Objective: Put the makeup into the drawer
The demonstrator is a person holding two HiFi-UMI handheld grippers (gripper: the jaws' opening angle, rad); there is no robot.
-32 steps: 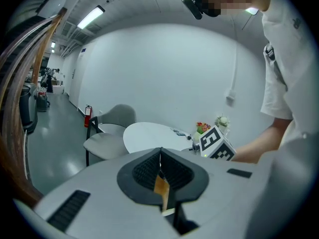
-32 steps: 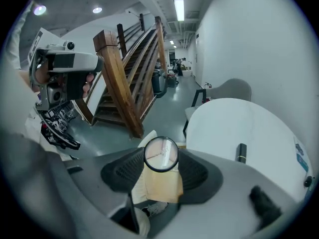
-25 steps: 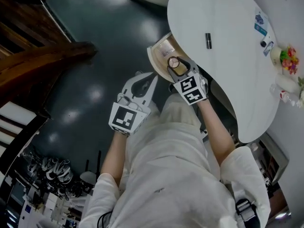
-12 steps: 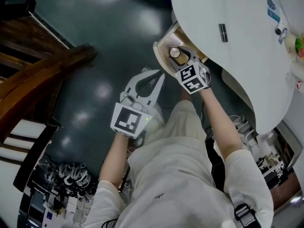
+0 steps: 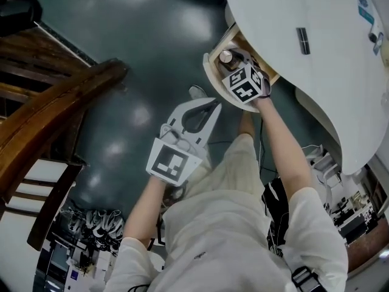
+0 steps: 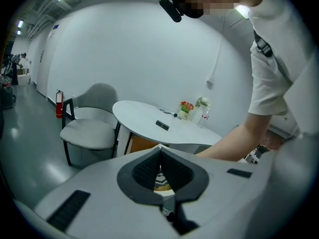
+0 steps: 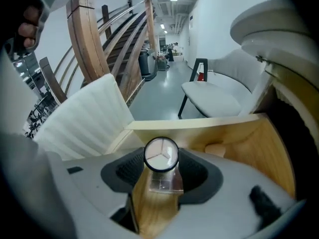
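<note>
Both grippers have sunk since a second ago, the right gripper (image 5: 231, 59) carrying a round-lidded makeup jar (image 7: 161, 156) into the open wooden drawer (image 7: 249, 148) under the white table (image 5: 292, 23), jaws clamped on it. The left gripper (image 5: 213, 105) hangs nearer, jaws together, empty. Placing is under way; next, likely, set down and release

"How much of the drawer (image 5: 211, 78) shows in the head view?"

"Only its curved front and a strip of wood. The table (image 5: 328, 78) and the right gripper (image 5: 228, 59) cover the rest."

"And the table?"

"Cut off at the right edge. The small dark thing (image 5: 302, 40) on it is too small to name."

"The makeup jar (image 5: 226, 55)?"

"From above, just its top."
</note>
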